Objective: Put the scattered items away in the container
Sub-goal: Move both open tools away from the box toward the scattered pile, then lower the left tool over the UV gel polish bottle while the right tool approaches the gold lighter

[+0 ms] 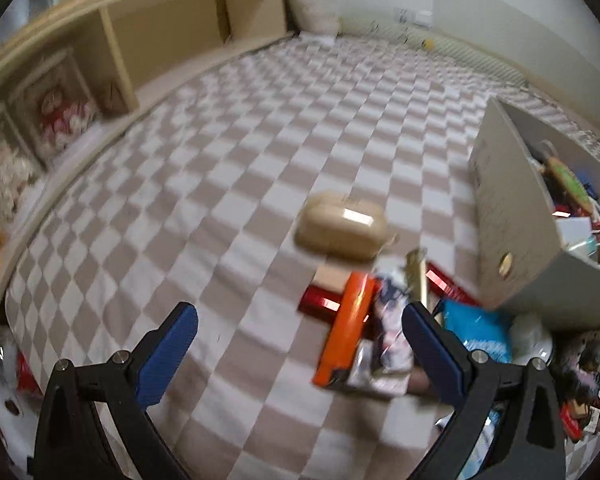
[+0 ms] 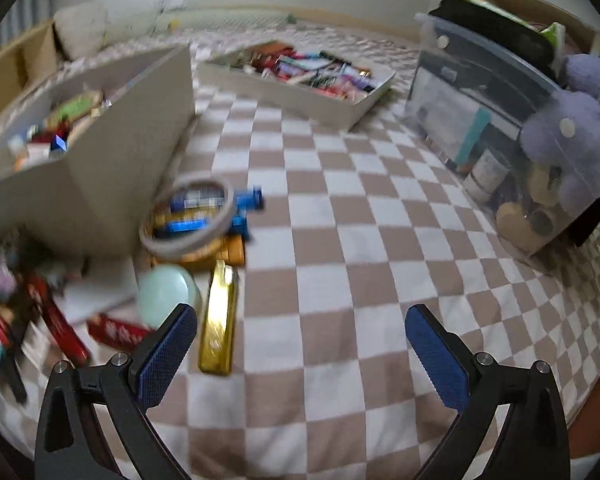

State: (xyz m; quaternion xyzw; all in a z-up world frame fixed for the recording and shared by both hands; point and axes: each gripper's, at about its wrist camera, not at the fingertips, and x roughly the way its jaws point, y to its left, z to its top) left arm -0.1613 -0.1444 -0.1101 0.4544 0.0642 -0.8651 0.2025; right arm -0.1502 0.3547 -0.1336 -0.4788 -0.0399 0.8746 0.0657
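Scattered items lie on a checkered bedspread beside a white box (image 1: 504, 208) (image 2: 100, 160) that holds several things. In the left wrist view, a beige case (image 1: 340, 226), an orange packet (image 1: 346, 336), a red bar (image 1: 320, 304) and a blue packet (image 1: 478, 332) lie in a heap. My left gripper (image 1: 300, 316) is open, with the orange packet just ahead of its right finger. In the right wrist view, a gold bar (image 2: 218, 320), a pale green ball (image 2: 166, 294), a tape ring (image 2: 188, 216) and red packets (image 2: 116, 334) lie near the box. My right gripper (image 2: 300, 316) is open and empty over the bedspread.
A shallow white tray (image 2: 360, 110) full of small packets sits farther back. A clear plastic bin (image 2: 480, 120) with a purple plush toy (image 2: 572, 128) stands at the right. A wooden shelf unit (image 1: 140, 40) runs along the left of the bed. A pillow (image 1: 312, 4) lies at the far end.
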